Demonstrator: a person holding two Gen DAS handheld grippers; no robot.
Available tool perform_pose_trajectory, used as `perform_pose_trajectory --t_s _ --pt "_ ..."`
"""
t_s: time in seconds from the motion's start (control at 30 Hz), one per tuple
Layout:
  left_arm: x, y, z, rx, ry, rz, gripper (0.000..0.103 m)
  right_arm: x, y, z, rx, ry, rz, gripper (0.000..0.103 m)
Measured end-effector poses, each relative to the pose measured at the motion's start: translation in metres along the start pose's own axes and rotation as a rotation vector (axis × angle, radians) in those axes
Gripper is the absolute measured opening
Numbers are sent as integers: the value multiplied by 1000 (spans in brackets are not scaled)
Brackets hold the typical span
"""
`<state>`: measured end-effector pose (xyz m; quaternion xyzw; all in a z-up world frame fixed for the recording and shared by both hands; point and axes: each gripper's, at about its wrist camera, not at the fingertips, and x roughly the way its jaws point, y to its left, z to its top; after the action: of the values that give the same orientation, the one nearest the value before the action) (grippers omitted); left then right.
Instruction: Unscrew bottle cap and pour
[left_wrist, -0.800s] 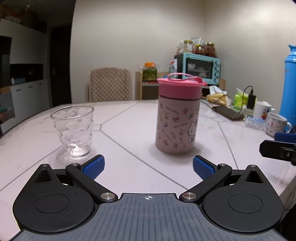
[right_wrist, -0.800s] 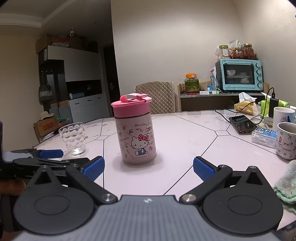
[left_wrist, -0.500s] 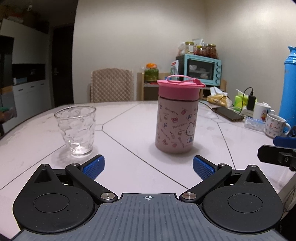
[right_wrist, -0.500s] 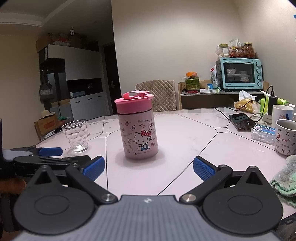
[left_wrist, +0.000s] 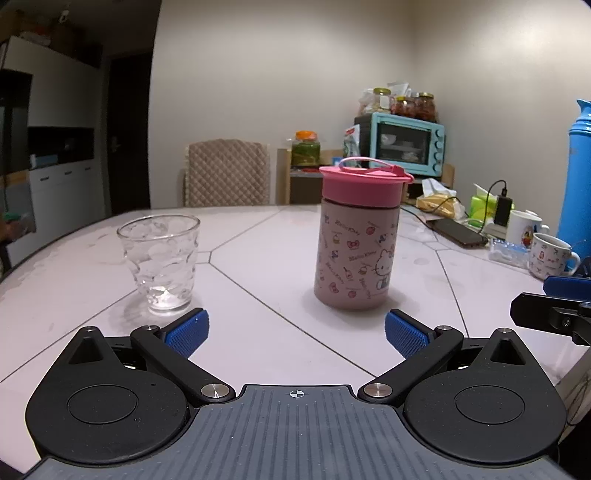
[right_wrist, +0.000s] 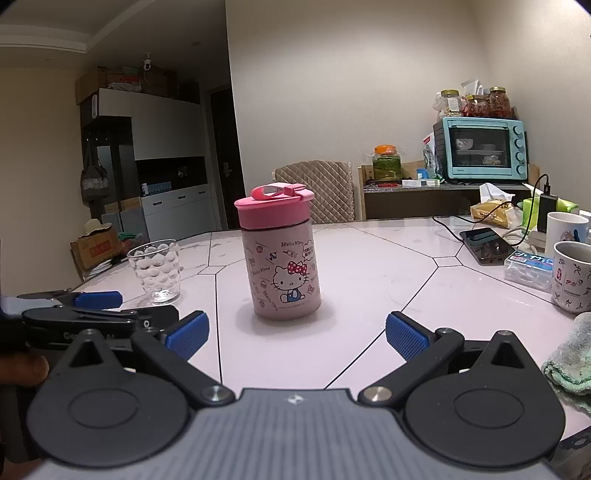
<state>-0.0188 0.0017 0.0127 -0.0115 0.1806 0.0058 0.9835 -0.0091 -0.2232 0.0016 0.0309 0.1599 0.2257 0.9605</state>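
A glossy pale bench (left_wrist: 258, 266) with thin dark seams carries everything. The cylindrical pink bottle (left_wrist: 356, 254), printed with cartoon cats, stands upright at 12 o'clock from the left tool (left_wrist: 293, 332), its smooth pink screw cap (left_wrist: 364, 184) on. A dimpled clear glass (left_wrist: 160, 262) sits at 10 o'clock. Both the left tool and the right tool (right_wrist: 295, 332) are released, ribbed blue pads (right_wrist: 188, 332) spread wide, gripping nothing.

bottle (right_wrist: 282, 275): pale pink, cartoon-cat print | cap (right_wrist: 274, 212): pink | glass (left_wrist: 160, 264): clear, dimpled | oven (right_wrist: 482, 150): turquoise
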Motion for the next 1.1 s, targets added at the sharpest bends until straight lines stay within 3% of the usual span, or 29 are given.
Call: perform_pose_trajectory --t_s 1.1 --pt "3 1 -4 -8 13 -8 103 2 -1 -2 12 13 -1 103"
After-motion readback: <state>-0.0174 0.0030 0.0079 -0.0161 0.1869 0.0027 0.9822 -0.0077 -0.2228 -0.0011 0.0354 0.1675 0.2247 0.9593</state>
